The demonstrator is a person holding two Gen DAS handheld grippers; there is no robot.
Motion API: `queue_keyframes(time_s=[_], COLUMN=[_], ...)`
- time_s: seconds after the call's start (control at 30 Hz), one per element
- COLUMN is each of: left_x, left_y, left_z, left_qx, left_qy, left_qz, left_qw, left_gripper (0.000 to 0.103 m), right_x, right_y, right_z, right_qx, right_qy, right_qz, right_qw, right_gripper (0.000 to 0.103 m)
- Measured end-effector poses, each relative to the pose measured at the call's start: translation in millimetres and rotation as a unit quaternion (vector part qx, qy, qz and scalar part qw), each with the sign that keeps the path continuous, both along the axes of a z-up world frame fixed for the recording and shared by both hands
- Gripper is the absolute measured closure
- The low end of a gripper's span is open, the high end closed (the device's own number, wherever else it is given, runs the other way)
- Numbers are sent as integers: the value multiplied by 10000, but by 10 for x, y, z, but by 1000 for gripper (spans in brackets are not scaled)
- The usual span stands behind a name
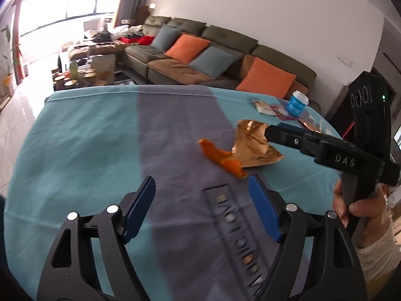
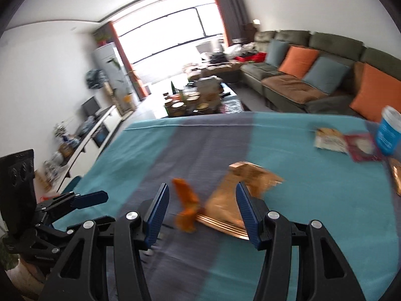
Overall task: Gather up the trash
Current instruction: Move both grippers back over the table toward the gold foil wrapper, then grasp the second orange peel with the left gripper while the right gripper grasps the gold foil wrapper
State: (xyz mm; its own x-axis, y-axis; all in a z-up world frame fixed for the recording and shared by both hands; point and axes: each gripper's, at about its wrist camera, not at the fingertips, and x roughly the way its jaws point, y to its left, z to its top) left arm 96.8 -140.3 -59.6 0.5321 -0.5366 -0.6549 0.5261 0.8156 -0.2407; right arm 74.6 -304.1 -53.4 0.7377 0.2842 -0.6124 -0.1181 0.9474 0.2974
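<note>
An orange scrap (image 1: 220,159) lies on the grey stripe of the teal-and-grey tablecloth (image 1: 75,138), touching a crumpled gold foil bag (image 1: 253,145). My left gripper (image 1: 200,205) is open and empty, just short of the scrap. A flat strip with round spots (image 1: 235,230), perhaps a blister pack, lies below its jaws. A hand (image 1: 361,208) holds my right gripper (image 1: 275,131) over the bag's right side. In the right wrist view my right gripper (image 2: 203,210) is open, and its pads touch neither the orange scrap (image 2: 186,205) nor the foil bag (image 2: 225,200) seen between them.
A blue tub (image 1: 297,102) and flat snack wrappers (image 1: 263,106) sit near the table's far right; the right wrist view shows the tub (image 2: 388,133) and wrappers (image 2: 328,139) too. My left gripper (image 2: 95,198) is at that view's left edge. Beyond the table are a sofa (image 1: 200,50) and a cluttered coffee table (image 2: 195,100).
</note>
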Motion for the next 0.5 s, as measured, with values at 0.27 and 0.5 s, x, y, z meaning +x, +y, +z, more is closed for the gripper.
queue_keyframes(time_s=[0.27,0.5], left_x=[217,369], left_y=[-550,-733], left_z=[-217,-365], left_qx=[366,675], left_qy=[347,574], left_qz=[-231,-213], left_qw=[9985,9958], left_gripper=[37,46], right_x=[127,256], right_y=[-342,-305], right_z=[-316,-455], right_qx=[316,376], right_qy=[398,599], right_qz=[-340,-283], right_qw=[9981,9971], right_gripper=[50,57])
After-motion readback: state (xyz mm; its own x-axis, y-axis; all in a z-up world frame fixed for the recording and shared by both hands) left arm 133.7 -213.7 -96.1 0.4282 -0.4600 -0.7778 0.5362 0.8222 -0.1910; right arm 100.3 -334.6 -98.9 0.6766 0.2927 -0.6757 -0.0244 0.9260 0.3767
